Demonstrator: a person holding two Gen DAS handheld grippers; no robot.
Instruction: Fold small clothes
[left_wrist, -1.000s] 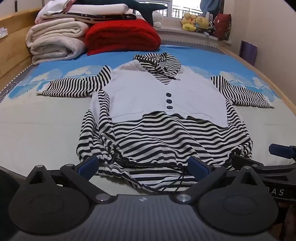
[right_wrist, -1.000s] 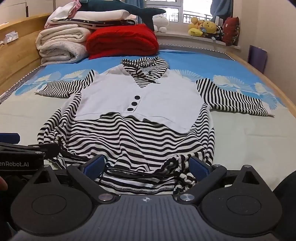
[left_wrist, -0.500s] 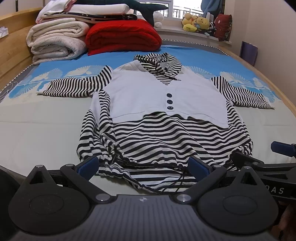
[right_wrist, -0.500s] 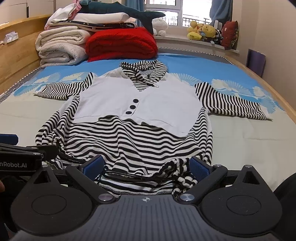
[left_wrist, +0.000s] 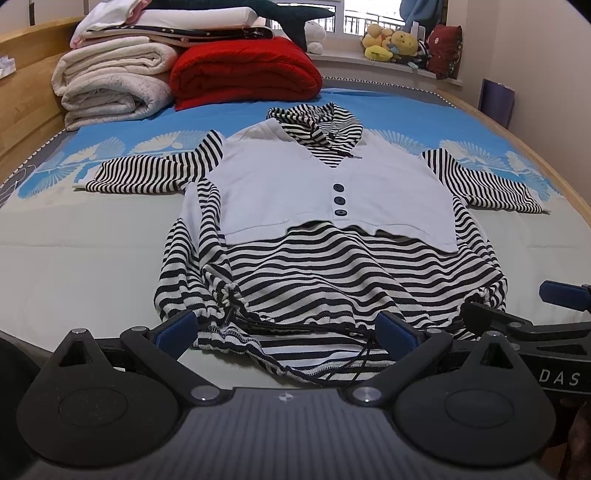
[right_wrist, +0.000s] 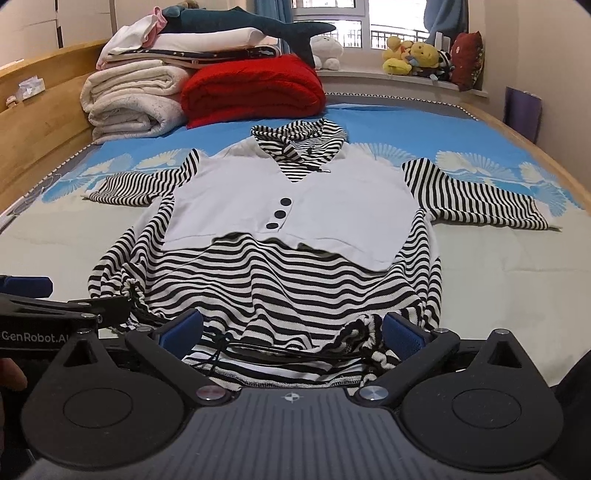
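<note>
A small black-and-white striped hooded top (left_wrist: 332, 266) (right_wrist: 295, 273) with a pale vest panel and three dark buttons lies flat, front up, on the bed, sleeves spread out. Its gathered drawstring hem is nearest me. My left gripper (left_wrist: 286, 328) is open, its blue pads either side of the hem's left half, just above the fabric. My right gripper (right_wrist: 291, 332) is open over the hem's right half, with the bunched right hem corner (right_wrist: 364, 338) beside its right pad. Each gripper shows at the edge of the other's view.
The bed (left_wrist: 92, 258) has a pale and blue cover. Folded white blankets (left_wrist: 110, 88) and a red blanket (left_wrist: 243, 70) are stacked at the far left. Plush toys (right_wrist: 417, 55) sit on the windowsill. Wooden bed rails (right_wrist: 40, 122) run along both sides.
Both grippers have lifted or tilted slightly, so the top sits a little lower in each view. The garment itself has not moved, and both grippers stay open.
</note>
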